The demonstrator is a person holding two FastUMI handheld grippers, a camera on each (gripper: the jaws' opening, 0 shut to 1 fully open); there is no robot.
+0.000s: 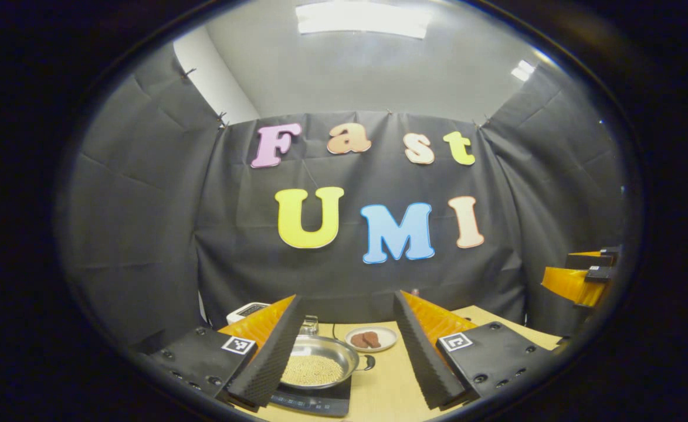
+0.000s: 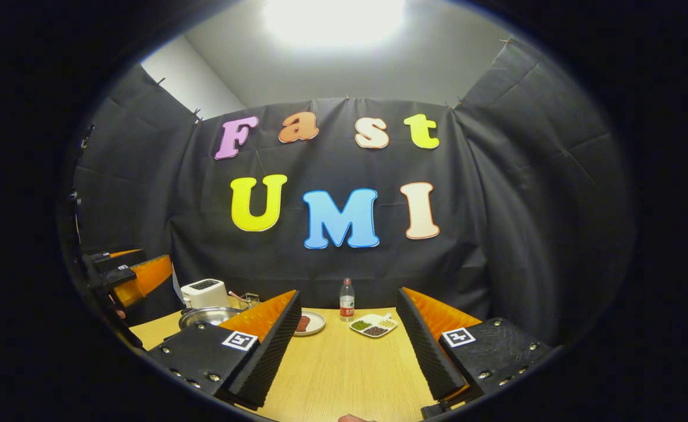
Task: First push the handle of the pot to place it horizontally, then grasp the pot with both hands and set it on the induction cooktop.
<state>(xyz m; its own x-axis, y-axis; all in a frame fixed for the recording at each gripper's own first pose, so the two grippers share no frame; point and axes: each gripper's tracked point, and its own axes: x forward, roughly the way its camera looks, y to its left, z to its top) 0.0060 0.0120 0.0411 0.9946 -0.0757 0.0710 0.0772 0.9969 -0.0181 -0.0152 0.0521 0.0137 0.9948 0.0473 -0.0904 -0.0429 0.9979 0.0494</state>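
Observation:
A steel pot (image 1: 314, 366) holding pale beans sits on the black induction cooktop (image 1: 320, 401), low in the left gripper view. Its small dark handle (image 1: 369, 362) points right. My left gripper (image 1: 348, 299) is open and held above and in front of the pot, which shows between its fingers, untouched. The right gripper (image 1: 581, 275) appears far off at the right edge. In the right gripper view, my right gripper (image 2: 348, 293) is open over the wooden table (image 2: 344, 363) with nothing in it. The pot (image 2: 203, 316) lies to its left, partly behind a finger, below the left gripper (image 2: 126, 272).
A plate of brown pieces (image 1: 370, 339) stands just behind the pot. A white toaster (image 2: 204, 293) and a wire basket (image 2: 248, 300) are at the back left. A bottle (image 2: 347, 299) and a divided dish of beans (image 2: 373, 324) stand at the back middle.

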